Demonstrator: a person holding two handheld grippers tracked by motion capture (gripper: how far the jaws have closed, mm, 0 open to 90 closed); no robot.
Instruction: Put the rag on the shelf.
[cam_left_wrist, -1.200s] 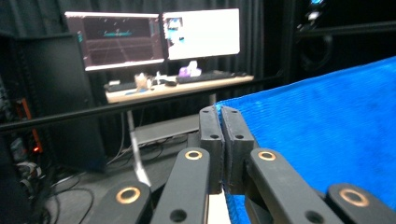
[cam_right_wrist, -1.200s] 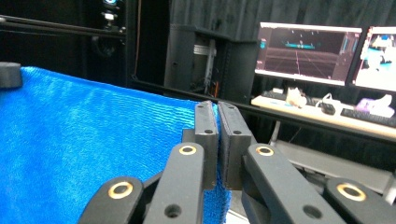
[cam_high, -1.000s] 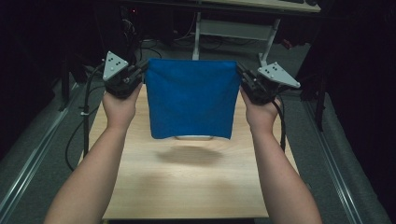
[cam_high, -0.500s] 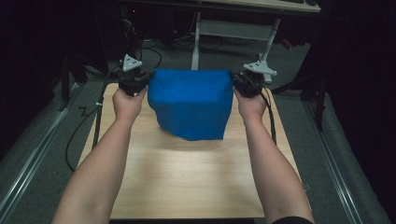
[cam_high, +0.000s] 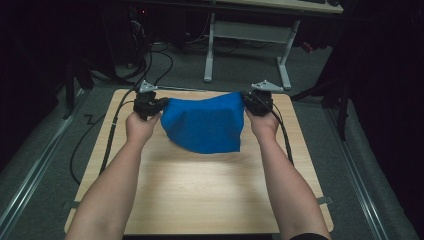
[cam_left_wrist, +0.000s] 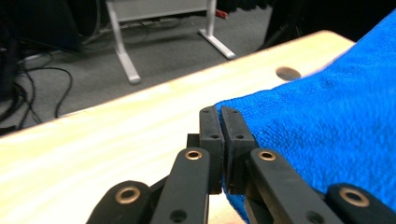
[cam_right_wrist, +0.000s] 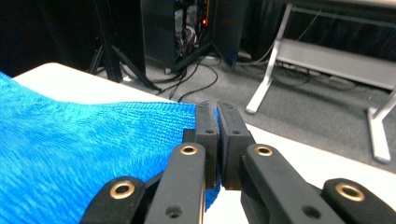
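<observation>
The blue towel (cam_high: 205, 125) hangs stretched between the two grippers over the far part of the wooden table (cam_high: 200, 200), its lower edge lying on the tabletop. The left gripper (cam_high: 159, 103) is clamped on one top corner, the right gripper (cam_high: 246, 101) on the other. In both gripper views the pinched corners are mostly hidden between the black jaws. The room behind is dark and hard to make out.
</observation>
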